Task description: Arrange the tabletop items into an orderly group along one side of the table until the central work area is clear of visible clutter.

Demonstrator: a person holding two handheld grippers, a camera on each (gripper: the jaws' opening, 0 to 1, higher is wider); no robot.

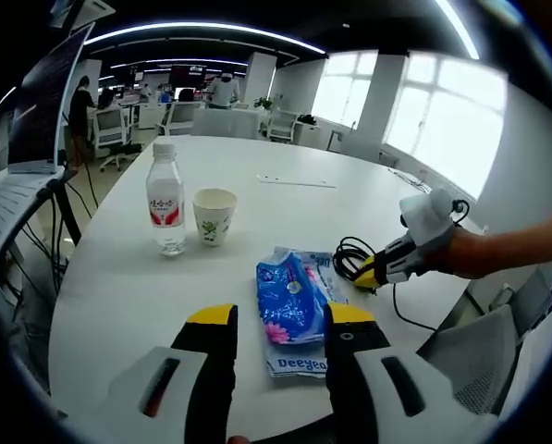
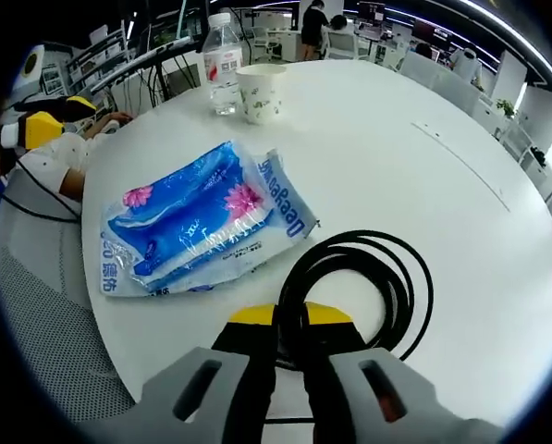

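On the white round table [image 1: 285,213] a blue tissue pack [image 1: 289,301] lies just ahead of my left gripper [image 1: 280,319], which is open with its yellow tips on either side of the pack's near end. A water bottle [image 1: 166,199] and a paper cup [image 1: 214,215] stand upright farther back. My right gripper [image 2: 289,319] is shut on a black cable coil [image 2: 359,239] at the table edge; from the left gripper view that right gripper [image 1: 386,268] grips the cable [image 1: 349,254]. The pack [image 2: 197,227], bottle [image 2: 223,65], cup [image 2: 260,92] and left gripper [image 2: 40,125] lie beyond.
A thin pale strip [image 1: 294,182] lies flat far across the table. A grey mesh chair [image 1: 479,361] stands by the near edge. A laptop on a stand [image 1: 26,139] is at the left. Office desks, chairs and people fill the background.
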